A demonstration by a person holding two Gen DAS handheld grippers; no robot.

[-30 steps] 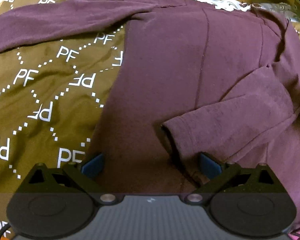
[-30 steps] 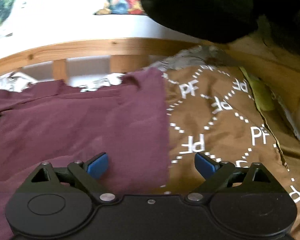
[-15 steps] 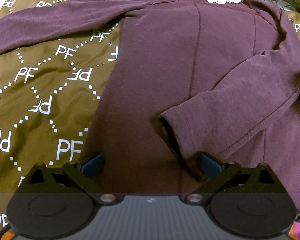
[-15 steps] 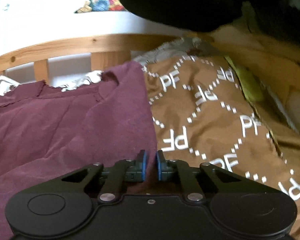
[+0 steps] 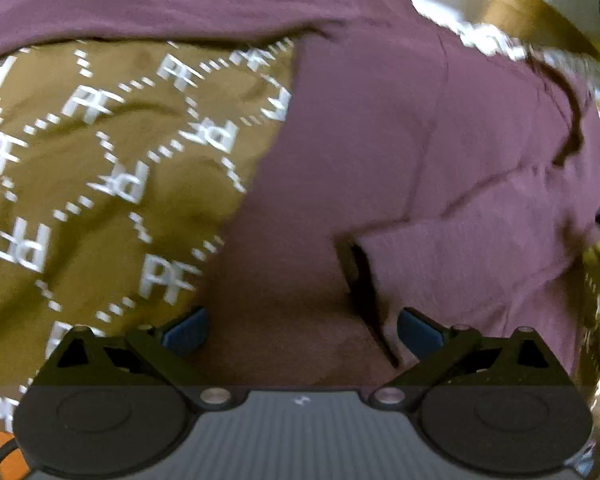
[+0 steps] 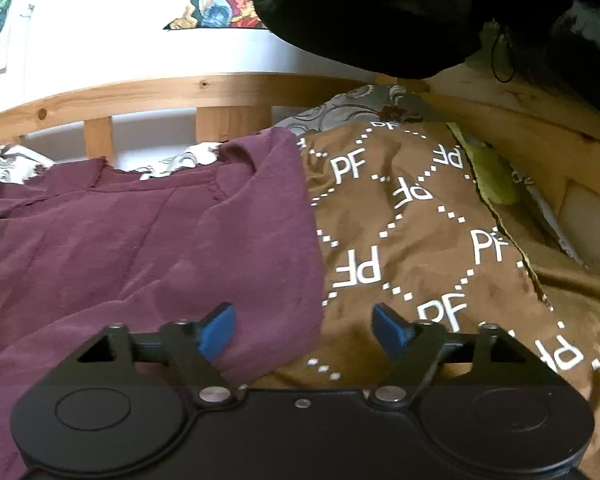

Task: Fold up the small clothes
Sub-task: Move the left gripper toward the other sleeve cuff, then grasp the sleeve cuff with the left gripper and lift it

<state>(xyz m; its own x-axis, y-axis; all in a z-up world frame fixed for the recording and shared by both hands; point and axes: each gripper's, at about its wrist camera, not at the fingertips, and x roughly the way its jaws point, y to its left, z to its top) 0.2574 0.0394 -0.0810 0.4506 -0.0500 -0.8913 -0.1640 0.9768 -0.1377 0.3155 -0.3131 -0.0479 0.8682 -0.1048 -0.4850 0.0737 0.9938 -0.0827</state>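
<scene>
A maroon long-sleeved top [image 5: 380,152] lies spread on a brown blanket with white PF letters [image 5: 100,160]. One sleeve [image 5: 480,256] is folded across its body, the cuff near my left gripper [image 5: 300,330], which is open and empty just above the lower body of the top. The other sleeve [image 5: 140,4] stretches out to the far left. In the right wrist view the top [image 6: 140,248] fills the left half. My right gripper [image 6: 304,330] is open and empty over the top's right side edge.
A wooden bed rail [image 6: 180,92] runs along the far side with a white wall behind it. A black garment [image 6: 360,12] hangs at the upper right. A yellow-green cloth [image 6: 492,176] lies by the right bed frame. The brown blanket [image 6: 420,240] lies bare right of the top.
My right gripper shut on the top's side edge half a second ago and has now opened and let go. My left gripper, still open, has swung so the view shifts and blurs.
</scene>
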